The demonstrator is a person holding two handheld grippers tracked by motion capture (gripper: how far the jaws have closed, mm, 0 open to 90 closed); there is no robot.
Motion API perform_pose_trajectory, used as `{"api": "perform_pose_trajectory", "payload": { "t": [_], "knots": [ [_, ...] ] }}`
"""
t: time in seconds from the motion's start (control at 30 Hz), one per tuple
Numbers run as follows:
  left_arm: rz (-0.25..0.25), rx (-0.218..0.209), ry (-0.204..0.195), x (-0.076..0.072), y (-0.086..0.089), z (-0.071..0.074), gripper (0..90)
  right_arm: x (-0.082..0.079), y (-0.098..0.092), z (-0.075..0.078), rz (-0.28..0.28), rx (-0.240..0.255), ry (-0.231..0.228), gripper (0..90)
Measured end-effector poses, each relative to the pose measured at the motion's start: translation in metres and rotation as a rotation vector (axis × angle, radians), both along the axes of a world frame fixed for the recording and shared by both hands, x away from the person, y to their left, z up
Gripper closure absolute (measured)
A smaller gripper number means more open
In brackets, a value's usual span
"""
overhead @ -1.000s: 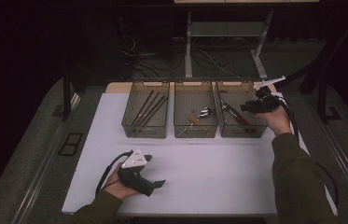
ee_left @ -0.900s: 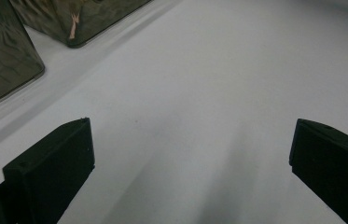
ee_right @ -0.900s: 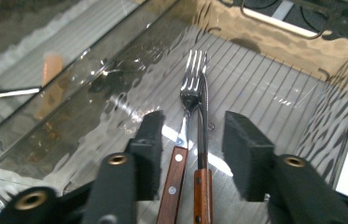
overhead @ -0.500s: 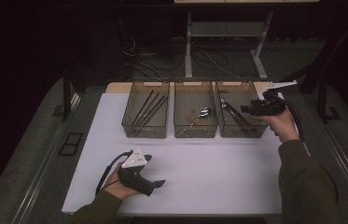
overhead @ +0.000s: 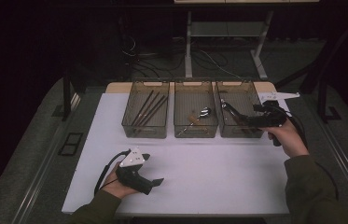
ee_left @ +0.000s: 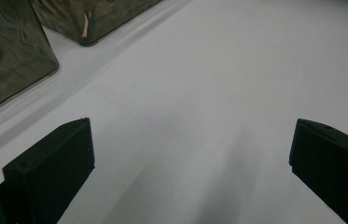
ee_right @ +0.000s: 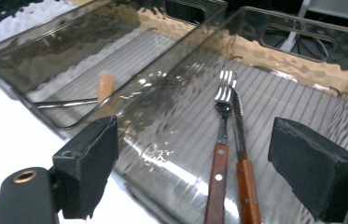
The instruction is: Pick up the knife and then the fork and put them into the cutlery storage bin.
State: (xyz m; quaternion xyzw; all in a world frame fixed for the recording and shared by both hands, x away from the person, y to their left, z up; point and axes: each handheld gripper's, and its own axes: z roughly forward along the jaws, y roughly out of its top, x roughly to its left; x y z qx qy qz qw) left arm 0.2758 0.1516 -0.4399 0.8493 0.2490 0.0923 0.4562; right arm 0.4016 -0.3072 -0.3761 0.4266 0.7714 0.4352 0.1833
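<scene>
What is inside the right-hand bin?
In the right-hand bin lie a fork and a knife, side by side, both wooden-handled. Handle ends run out of frame.

Right gripper [overhead: 251, 122] pulled back from over the right bin [overhead: 237, 116] toward its right rim; jaws just been opening, nothing between them. Fork [ee_right: 220, 154] and knife [ee_right: 242, 158] now lie in that bin.

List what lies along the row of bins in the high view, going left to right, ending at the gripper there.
Left bin with chopsticks → middle bin with a spoon → right bin with fork and knife → right gripper, jaws open, nothing between them.
</scene>
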Motion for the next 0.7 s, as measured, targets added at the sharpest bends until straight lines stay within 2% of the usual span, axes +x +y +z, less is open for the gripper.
{"api": "perform_pose_trajectory", "payload": {
  "t": [0.23, 0.37, 0.7],
  "knots": [
    [0.004, -0.004, 0.001, -0.001, 0.0, 0.0, 0.0, -0.028, 0.014, -0.003, 0.053, 0.015, -0.042, 14.5],
    [0.0, 0.002, 0.0, -0.001, 0.0, 0.0, 0.0, -0.044, 0.02, -0.008, 0.096, 0.017, -0.044, 12.6],
    [0.0, -0.002, -0.002, -0.002, 0.0, 0.001, 0.0, -0.078, 0.026, -0.021, 0.143, 0.05, -0.048, 12.7]
  ]
}}
